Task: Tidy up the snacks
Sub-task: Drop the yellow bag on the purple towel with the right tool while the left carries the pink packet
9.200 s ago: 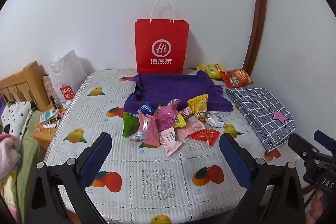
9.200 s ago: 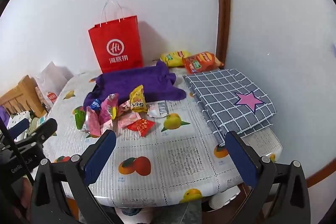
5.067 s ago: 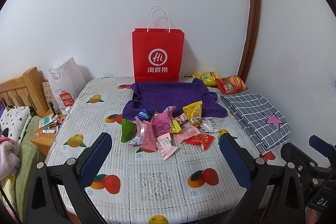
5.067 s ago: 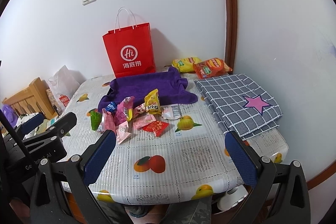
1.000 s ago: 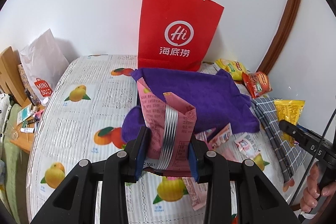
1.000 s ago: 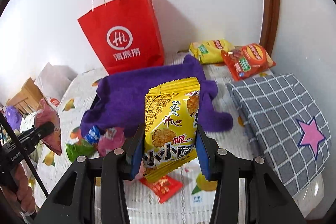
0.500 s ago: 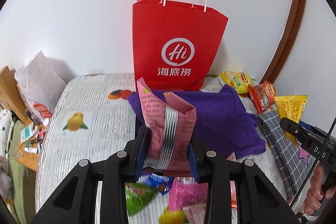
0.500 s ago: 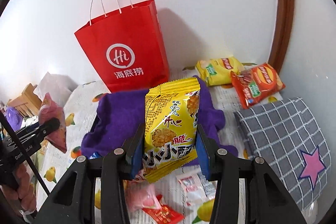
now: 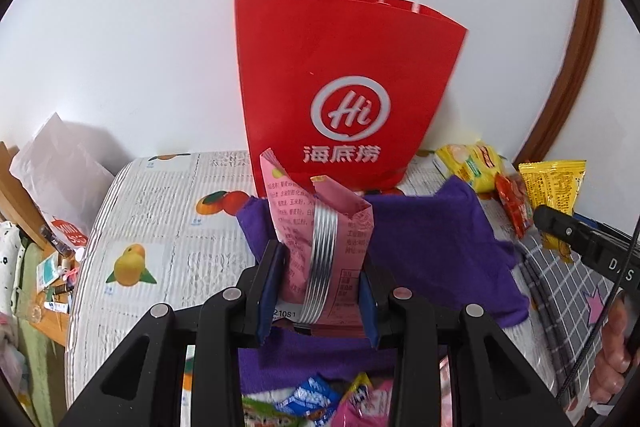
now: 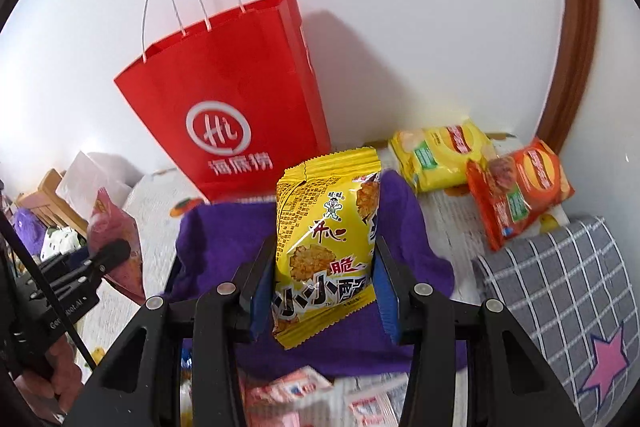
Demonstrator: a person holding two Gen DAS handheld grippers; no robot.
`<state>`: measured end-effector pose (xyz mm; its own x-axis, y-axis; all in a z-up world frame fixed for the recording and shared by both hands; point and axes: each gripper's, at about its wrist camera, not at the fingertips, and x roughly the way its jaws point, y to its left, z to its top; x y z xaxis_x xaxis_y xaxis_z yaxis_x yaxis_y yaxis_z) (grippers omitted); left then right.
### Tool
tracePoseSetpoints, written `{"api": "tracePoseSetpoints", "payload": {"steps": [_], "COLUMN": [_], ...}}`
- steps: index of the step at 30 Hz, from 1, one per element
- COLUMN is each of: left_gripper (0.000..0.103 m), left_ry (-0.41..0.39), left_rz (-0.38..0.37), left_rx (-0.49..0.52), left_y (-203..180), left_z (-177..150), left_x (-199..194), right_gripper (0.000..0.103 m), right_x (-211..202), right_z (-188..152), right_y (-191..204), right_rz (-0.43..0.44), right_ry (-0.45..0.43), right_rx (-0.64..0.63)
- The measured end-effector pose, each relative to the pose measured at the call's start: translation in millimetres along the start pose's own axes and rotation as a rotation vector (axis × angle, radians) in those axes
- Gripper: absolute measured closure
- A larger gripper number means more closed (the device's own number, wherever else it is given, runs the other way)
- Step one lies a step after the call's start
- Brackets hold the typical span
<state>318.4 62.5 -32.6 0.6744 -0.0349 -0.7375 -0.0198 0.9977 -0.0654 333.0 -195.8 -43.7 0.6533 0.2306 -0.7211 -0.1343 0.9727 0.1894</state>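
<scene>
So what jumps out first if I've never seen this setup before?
The big red bag standing against the wall at the back of the table grabs the eye. Right in front of each camera a snack is pinched upright between black fingers: a pink packet in the left gripper, a yellow packet in the right gripper. Under both lies a purple cloth.

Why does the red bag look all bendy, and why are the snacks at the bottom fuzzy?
Left wrist view: the fisheye lens bulges the red bag and darkens the corners. Right wrist view: the bag leans sideways and casts a soft shadow on the wall; the loose packets at the bottom edge are smeared, while the held yellow snack stays sharp.
</scene>
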Motion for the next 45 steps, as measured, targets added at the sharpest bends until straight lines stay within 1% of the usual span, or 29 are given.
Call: {"api": "tracePoseSetpoints", "payload": {"steps": [6, 10, 16, 20, 26, 34, 39, 45], "left_gripper": [0.07, 0.07, 0.07, 0.07, 0.07, 0.07, 0.07, 0.07], "left_ry": [-0.005, 0.019, 0.049, 0.056, 0.079, 0.082, 0.099, 0.095], "left_rz": [0.001, -0.005, -0.001, -0.003, -0.019, -0.032, -0.034, -0.033], "left_rx": [-0.021, -0.028, -0.02, -0.023, -0.043, -0.031, -0.025, -0.026], "left_y": [7, 8, 8, 11, 16, 10, 8, 9], "left_z": [12, 10, 5, 4, 3, 1, -1, -1], "left_x": [19, 35, 52, 57, 65, 66, 70, 70], "right_gripper": [0.058, 0.058, 0.058, 0.058, 0.058, 0.057, 0.057, 0.057], "right_x": [17, 32, 53, 69, 94, 102, 111, 119], "right_z": [18, 18, 18, 15, 12, 7, 4, -1], "right_y": [10, 12, 10, 5, -4, -7, -11, -14], "right_rz": [0.024, 0.036, 0.017, -0.016, -0.034, -0.053, -0.077, -0.097], "right_ry": [-0.015, 0.0, 0.032, 0.067, 0.133, 0.15, 0.185, 0.218], "right_rx": [-0.018, -0.013, -0.026, -0.027, -0.005, -0.008, -0.006, -0.009]}}
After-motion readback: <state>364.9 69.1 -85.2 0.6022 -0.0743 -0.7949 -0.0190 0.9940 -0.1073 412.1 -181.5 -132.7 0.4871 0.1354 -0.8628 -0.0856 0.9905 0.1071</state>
